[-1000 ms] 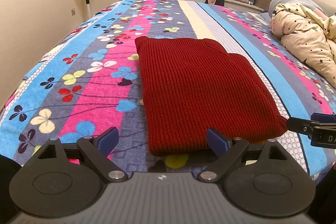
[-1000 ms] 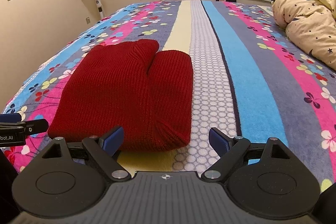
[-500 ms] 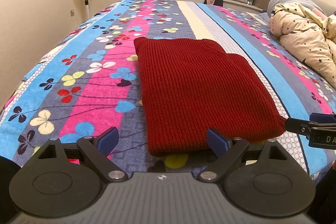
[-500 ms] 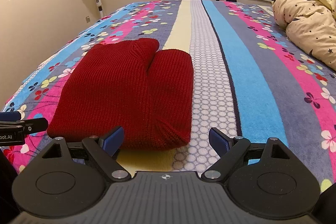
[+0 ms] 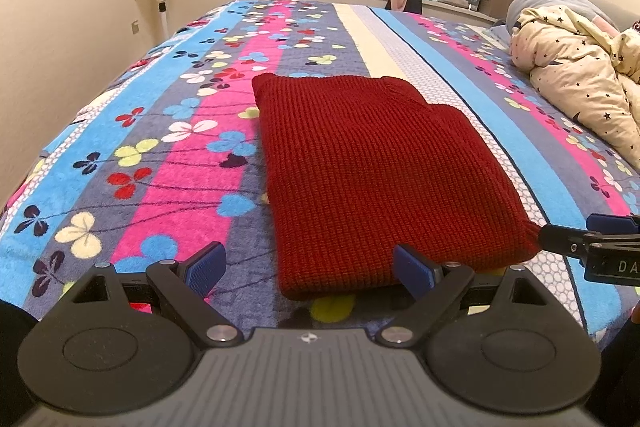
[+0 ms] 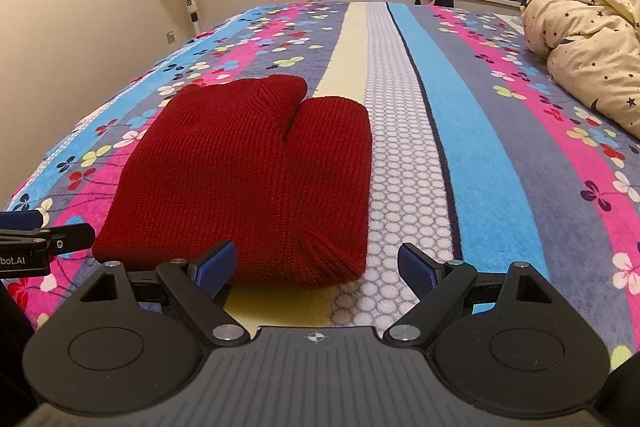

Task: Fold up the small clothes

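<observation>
Two pairs of tongs sit at the near hem of one folded red sweater [image 5: 384, 171], and the coming move turns on how that hem lies across them. The sweater rests flat on the striped bed [image 5: 120, 187], its long axis running straight away from both cameras toward the window, with the short near edge lying crosswise just ahead of the blue pads.

The left tongs [image 5: 308, 267] are spread wide and grip nothing; the sweater's near-left corner falls between the two pads, the right-hand pad [image 5: 414, 269] in front of the hem and the left-hand pad out over bare blanket. The right tongs [image 6: 316, 265] are equally wide apart and empty; here the near-right corner falls between the pads, the left-hand pad [image 6: 216, 267] in front of the hem. From the left view the tip of the right tongs shows just beside that right corner — whether it touches the knit cannot be told.

So each hand is nearest its own corner, neither better placed. Judging by this, the likely next step is to close on both near corners and carry the hem away along the long axis — a thick knit, so a shallow bite may catch only the top layer
</observation>
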Tool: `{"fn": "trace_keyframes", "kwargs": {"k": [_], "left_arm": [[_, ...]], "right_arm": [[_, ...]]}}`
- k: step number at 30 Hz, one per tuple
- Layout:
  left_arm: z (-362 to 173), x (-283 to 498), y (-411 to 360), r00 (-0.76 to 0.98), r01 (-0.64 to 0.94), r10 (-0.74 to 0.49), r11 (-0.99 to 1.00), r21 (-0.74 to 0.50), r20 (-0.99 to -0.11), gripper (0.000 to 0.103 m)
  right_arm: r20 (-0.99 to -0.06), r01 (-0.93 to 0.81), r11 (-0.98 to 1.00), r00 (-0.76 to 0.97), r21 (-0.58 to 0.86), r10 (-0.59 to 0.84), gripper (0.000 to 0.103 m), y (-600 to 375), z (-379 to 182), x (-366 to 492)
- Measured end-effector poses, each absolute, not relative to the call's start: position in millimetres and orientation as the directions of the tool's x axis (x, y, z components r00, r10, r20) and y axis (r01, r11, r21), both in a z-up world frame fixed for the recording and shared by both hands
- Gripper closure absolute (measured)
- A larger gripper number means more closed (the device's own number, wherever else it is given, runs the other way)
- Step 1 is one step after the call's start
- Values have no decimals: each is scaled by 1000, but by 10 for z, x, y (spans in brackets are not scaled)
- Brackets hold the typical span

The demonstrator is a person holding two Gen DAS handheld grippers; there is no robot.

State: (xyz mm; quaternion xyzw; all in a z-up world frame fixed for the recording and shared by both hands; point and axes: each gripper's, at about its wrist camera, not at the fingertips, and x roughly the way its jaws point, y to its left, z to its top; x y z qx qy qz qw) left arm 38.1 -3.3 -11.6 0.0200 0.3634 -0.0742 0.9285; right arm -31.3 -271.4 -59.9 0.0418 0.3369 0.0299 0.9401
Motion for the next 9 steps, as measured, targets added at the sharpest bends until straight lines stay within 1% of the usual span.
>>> {"fn": "trace_keyframes", "kwargs": {"k": [9], "left_arm": [[-104, 375, -20, 729, 158, -129, 987, -19, -673, 9]], "right_arm": [[-629, -33, 995, 772, 97, 88, 14, -2726, -587, -306]]}}
